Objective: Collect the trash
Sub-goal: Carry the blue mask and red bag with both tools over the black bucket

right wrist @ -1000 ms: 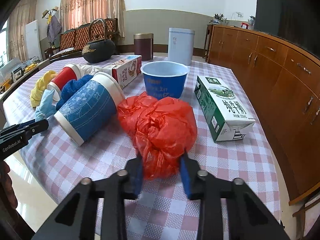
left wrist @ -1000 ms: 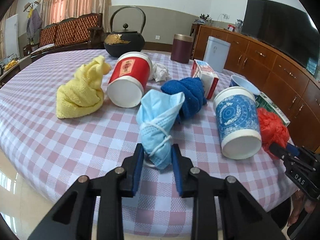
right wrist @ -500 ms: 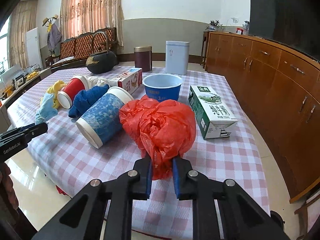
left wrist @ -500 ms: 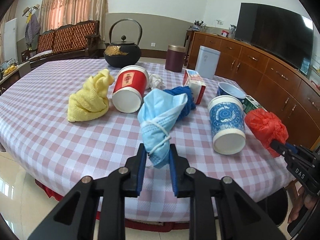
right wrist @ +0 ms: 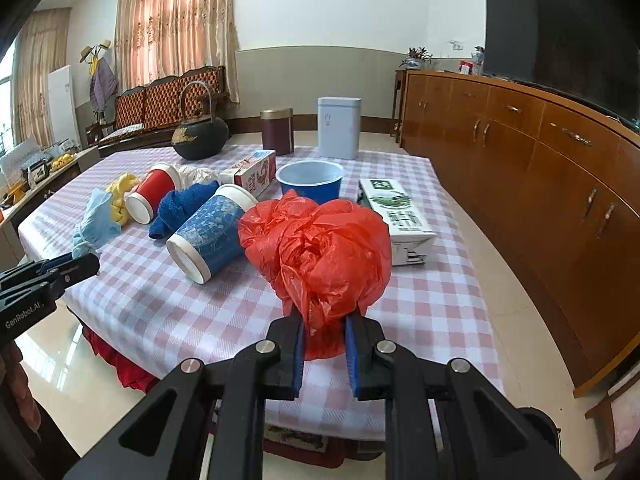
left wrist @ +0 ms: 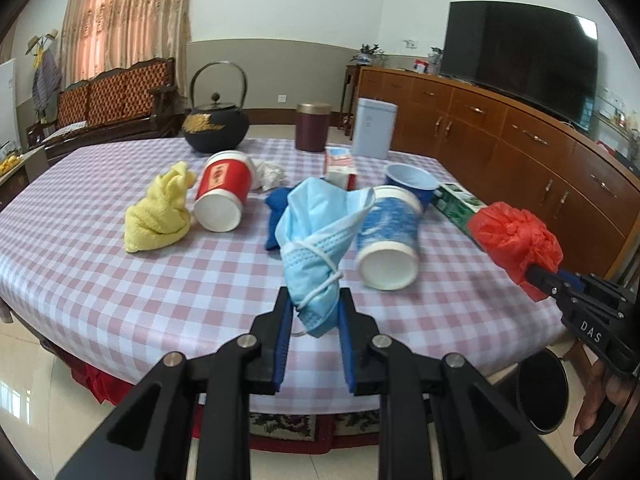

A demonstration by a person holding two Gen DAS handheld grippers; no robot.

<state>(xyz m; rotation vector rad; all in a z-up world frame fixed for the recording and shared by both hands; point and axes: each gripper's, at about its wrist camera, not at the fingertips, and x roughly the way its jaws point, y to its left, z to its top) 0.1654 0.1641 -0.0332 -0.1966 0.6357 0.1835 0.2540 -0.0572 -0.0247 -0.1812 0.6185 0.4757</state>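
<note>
My left gripper is shut on a crumpled light-blue face mask, held up above the near edge of the checked table. My right gripper is shut on a bunched red plastic bag, also lifted off the cloth. Seen from the left wrist, the red bag hangs at the right in the other gripper. From the right wrist, the mask shows at the far left above the left gripper.
On the table lie a blue paper cup, a red cup, a yellow cloth, a blue cloth, a blue bowl, a milk carton and a kettle. A dark bin stands on the floor at right.
Both grippers closed on their items, lifted them off the table and drew back toward me; the table now looks farther and lower in both views.
</note>
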